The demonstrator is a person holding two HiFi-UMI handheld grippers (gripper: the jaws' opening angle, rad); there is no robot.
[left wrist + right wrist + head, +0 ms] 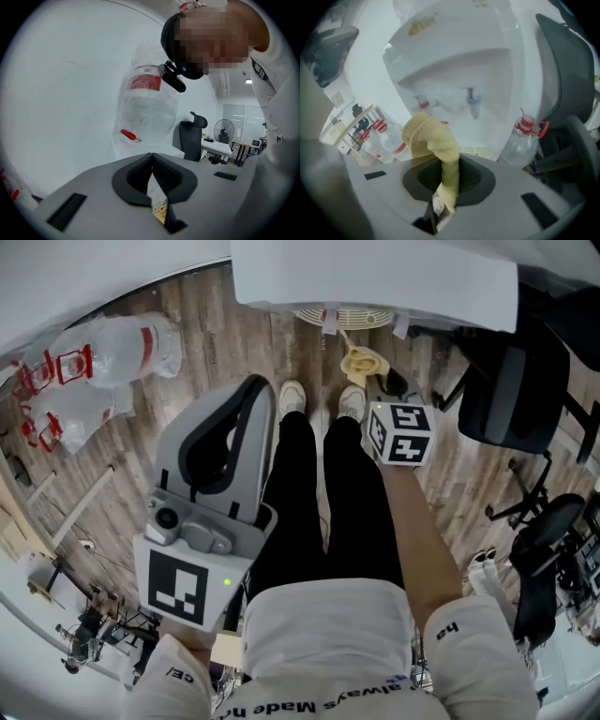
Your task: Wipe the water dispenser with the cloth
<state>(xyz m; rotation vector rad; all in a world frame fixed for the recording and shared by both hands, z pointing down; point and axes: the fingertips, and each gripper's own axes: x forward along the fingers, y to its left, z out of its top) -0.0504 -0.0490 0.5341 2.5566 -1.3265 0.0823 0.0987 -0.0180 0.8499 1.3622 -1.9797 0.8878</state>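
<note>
shirt hem (323, 701): "always Made", partly cut off | right sleeve (466, 645): "ha", rest hidden

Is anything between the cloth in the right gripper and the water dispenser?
Nothing visible does. The right gripper clamps the yellow cloth in its jaws, and the water dispenser stands straight ahead, only open air between.

Right of dispenser (375, 277): office chair (511, 381); left: bottles (131, 348).

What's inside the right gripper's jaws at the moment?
The yellow cloth, pinched in the jaws of the right gripper and bunched above them. The bunch covers part of the water dispenser behind it.
</note>
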